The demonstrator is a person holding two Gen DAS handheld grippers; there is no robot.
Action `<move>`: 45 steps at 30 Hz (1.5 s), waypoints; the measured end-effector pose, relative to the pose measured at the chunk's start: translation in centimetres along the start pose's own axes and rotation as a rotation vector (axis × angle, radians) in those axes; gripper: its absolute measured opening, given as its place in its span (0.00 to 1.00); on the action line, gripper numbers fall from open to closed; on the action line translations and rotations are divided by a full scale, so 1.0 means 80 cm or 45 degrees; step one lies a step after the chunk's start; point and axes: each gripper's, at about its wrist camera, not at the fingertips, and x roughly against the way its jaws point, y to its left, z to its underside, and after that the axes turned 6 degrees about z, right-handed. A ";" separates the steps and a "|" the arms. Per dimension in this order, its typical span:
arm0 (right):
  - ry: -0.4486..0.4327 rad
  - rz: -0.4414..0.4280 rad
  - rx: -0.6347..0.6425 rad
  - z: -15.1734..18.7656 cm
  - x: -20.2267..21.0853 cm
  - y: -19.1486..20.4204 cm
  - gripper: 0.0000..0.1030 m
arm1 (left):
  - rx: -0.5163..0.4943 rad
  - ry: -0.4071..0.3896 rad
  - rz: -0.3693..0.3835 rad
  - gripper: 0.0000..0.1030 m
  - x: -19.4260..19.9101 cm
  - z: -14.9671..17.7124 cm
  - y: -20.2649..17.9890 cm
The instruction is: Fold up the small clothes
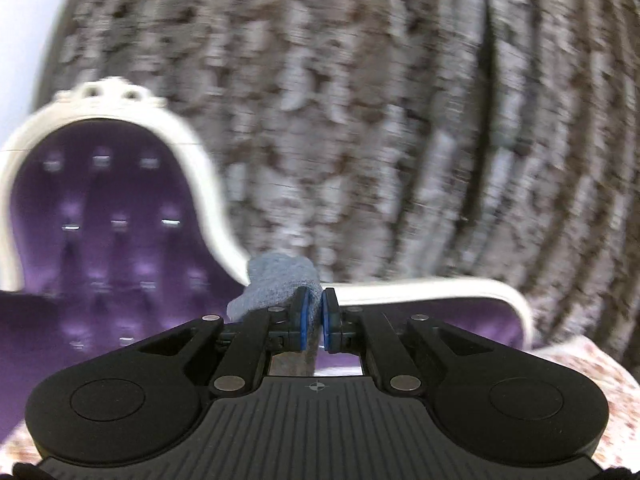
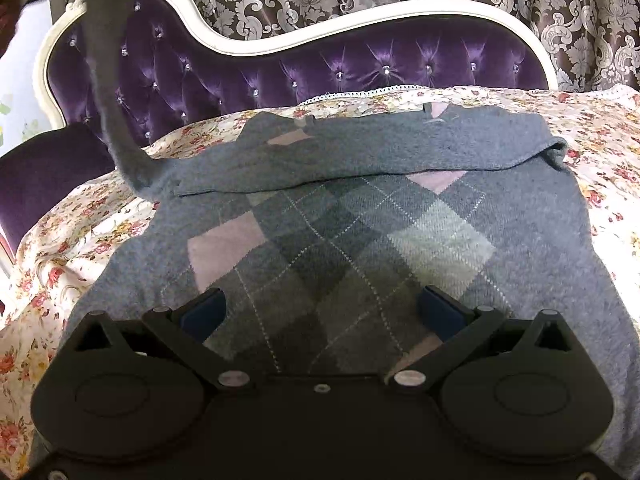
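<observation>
**Operator:** Wool-like knit is indicated: the grey argyle sweater (image 2: 360,240) is spread on the floral bedspread (image 2: 80,240), in front of the purple tufted headboard (image 2: 320,64). How is it expected to handle?

**Technician:** Soft, limp and fairly light behaviour is to be assumed; no stiffness is offered, so unsupported parts will sag. Slipping is judged unlikely on the fuzzy surface. One sleeve (image 2: 400,152) is laid across the far part of the body. The other sleeve (image 2: 108,80) is drawn up toward the far left.

**Operator:** Claw states?

**Technician:** The left gripper (image 1: 315,316) is clenched on the cuff (image 1: 276,288) of the raised sleeve. The right gripper (image 2: 320,312) is released, jaws spread wide above the near part of the sweater, nothing held.

**Operator:** Recommended hold?

**Technician:** Edges, cuffs and hem corners are preferred; a mid-panel pinch would likely bunch the knit.
</observation>
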 end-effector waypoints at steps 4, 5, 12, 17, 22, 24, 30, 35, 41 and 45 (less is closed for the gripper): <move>-0.003 -0.011 -0.010 0.000 0.000 -0.002 1.00 | -0.011 0.051 0.139 0.06 -0.032 0.027 -0.069; -0.003 -0.013 -0.013 -0.001 0.000 -0.002 1.00 | -0.013 0.064 0.166 0.06 -0.039 0.035 -0.084; -0.006 -0.028 -0.026 -0.001 0.000 -0.004 1.00 | -0.004 0.239 0.320 0.07 -0.108 0.116 -0.179; -0.008 -0.033 -0.034 -0.001 0.000 -0.005 1.00 | 0.036 0.398 0.363 0.12 -0.144 0.173 -0.204; -0.008 -0.035 -0.035 -0.001 0.000 -0.004 1.00 | 0.023 0.491 0.423 0.37 -0.148 0.199 -0.214; -0.008 -0.034 -0.034 -0.001 0.000 -0.004 1.00 | -0.010 0.479 0.434 0.44 -0.137 0.199 -0.210; -0.007 -0.033 -0.032 -0.001 0.000 -0.004 1.00 | -0.109 0.410 0.358 0.51 -0.103 0.203 -0.179; -0.005 -0.030 -0.026 -0.001 0.000 -0.003 1.00 | -0.091 0.425 0.177 0.53 -0.084 0.224 -0.120; -0.003 -0.026 -0.020 -0.001 -0.001 -0.002 1.00 | -0.023 0.486 -0.130 0.53 -0.087 0.252 -0.051; 0.000 -0.024 -0.017 -0.001 -0.001 -0.001 1.00 | 0.059 0.546 -0.277 0.53 -0.095 0.270 -0.020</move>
